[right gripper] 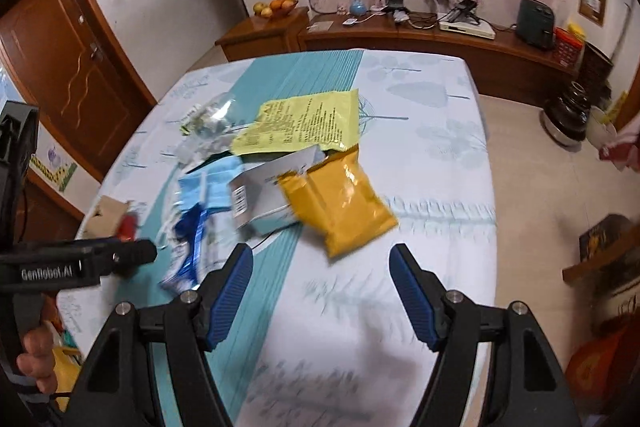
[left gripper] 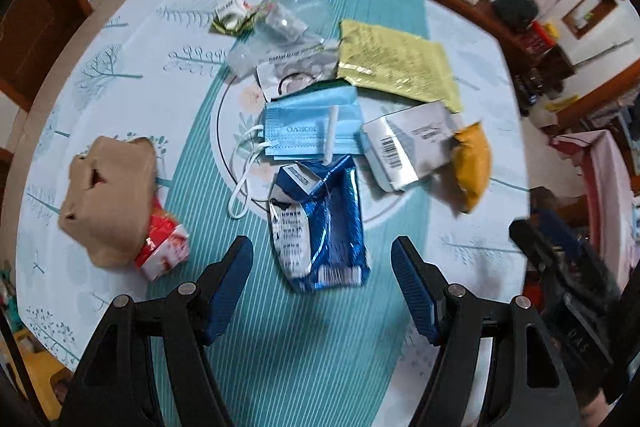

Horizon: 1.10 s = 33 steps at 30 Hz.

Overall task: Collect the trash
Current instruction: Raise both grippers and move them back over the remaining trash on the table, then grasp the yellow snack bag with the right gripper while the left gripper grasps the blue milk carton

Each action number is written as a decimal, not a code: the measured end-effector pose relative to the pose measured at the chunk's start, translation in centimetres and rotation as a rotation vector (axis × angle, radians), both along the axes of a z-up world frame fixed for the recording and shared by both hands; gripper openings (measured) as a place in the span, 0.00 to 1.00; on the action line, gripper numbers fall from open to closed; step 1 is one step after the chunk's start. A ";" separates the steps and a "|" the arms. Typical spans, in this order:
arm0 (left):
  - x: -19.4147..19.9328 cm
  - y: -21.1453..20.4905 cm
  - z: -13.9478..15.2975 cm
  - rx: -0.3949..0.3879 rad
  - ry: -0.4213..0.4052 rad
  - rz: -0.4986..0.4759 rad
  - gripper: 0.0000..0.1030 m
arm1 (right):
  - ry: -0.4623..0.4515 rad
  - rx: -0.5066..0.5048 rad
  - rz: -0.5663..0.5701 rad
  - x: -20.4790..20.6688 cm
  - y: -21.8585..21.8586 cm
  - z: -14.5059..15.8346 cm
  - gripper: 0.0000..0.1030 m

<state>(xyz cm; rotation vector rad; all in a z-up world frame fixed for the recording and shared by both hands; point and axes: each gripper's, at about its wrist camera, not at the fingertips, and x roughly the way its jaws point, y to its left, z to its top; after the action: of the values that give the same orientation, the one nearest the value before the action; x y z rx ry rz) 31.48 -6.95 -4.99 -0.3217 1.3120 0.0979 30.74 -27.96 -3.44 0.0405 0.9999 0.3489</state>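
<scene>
Half the white box [left gripper: 408, 147] under yellow pouch [left gripper: 396, 63], blurred.

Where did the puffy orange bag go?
The puffy orange plastic pouch lies on the right side of the trash pile on the table, touching the white barcoded box, just below the flat yellow printed packet.

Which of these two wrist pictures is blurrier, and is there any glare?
Right wrist view: blurrier, the orange-yellow plastic pouch and the tablecloth print smear. Left wrist view: sharper at centre, glare on the shiny blue foil wrapper; the tan paper bag is soft.
</scene>
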 end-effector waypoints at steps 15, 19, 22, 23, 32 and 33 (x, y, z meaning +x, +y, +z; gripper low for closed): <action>3.8 -0.2 -6.3 0.017 0.150 0.087 0.68 | 0.061 -0.119 0.151 7.2 2.0 -6.2 0.74; 4.9 -1.0 -6.7 0.043 0.145 0.073 0.68 | 0.079 -0.101 0.148 7.5 1.8 -7.0 0.60; 5.3 -1.5 -6.9 0.068 0.144 0.066 0.68 | 0.068 -0.099 0.147 7.5 1.7 -6.9 0.47; 5.2 -1.5 -6.8 0.076 0.139 0.073 0.65 | 0.070 -0.096 0.143 7.5 1.6 -6.9 0.44; 2.9 -0.9 -6.3 0.022 0.088 0.107 0.61 | 0.128 0.008 0.065 6.5 -0.1 -6.6 0.17; 2.6 -0.8 -6.1 0.019 0.078 0.106 0.61 | 0.130 0.016 0.065 6.1 -0.1 -6.5 0.17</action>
<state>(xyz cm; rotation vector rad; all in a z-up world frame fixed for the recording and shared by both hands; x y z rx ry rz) 34.08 -7.79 -11.08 -0.3746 1.3705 0.2139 36.88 -28.04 -9.93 0.0455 1.1286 0.4178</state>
